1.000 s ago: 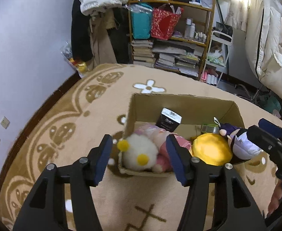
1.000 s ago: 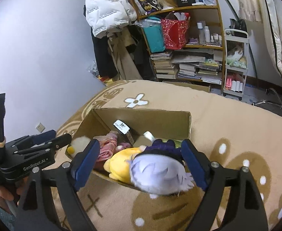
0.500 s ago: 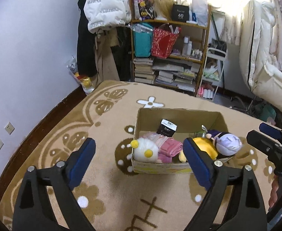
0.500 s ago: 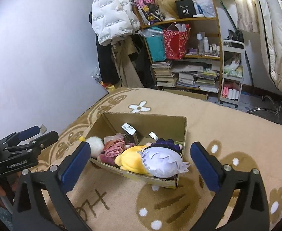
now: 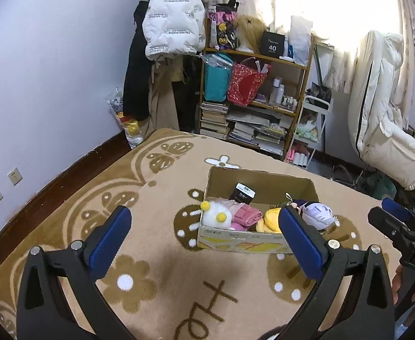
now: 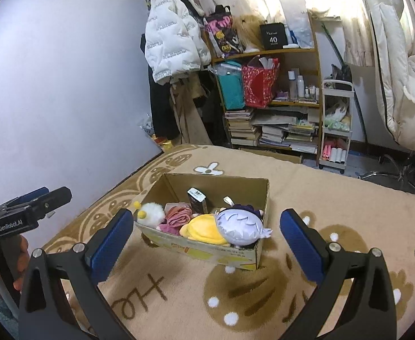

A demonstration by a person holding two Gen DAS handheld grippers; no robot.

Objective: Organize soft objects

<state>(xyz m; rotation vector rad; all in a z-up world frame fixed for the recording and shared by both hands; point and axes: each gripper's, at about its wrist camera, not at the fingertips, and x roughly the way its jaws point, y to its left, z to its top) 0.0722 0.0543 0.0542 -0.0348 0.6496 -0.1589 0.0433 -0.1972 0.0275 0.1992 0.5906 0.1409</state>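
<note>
1. My left tool (image 5: 204,238) has its jaws spread wide with nothing between the blue pads; they have just been opening. It hangs over the carpet (image 5: 156,255), short of the cardboard box (image 5: 244,238).
2. My right tool (image 6: 204,239) also stands wide apart and grips nothing; its jaws too have just been opening. It hangs above the carpet just before the box's near long wall.
3. Each tool shows in the other's view: the right one at the right edge of the left wrist view, the left one at the left edge of the right wrist view, with a hand (image 6: 17,257) on its handle.
4. The box sits on the carpet, open at the top, well apart from both tools.
5. Along its near wall the soft things lie in a row: a white fluffy plush (image 5: 216,216) with yellow knobs at the left corner, a pink folded cloth (image 5: 247,217) beside it, a yellow plush (image 6: 204,228) next, and a pale purple-haired doll (image 6: 240,225) at the right corner, its hair hanging over the rim.
6. Behind them a small black box (image 5: 243,193) stands tilted against the far part of the box.
7. Beyond the carpet's far edge stand a wooden shelf (image 5: 301,65) with books and bags, and a white jacket (image 5: 173,22) hanging beside it.
</note>
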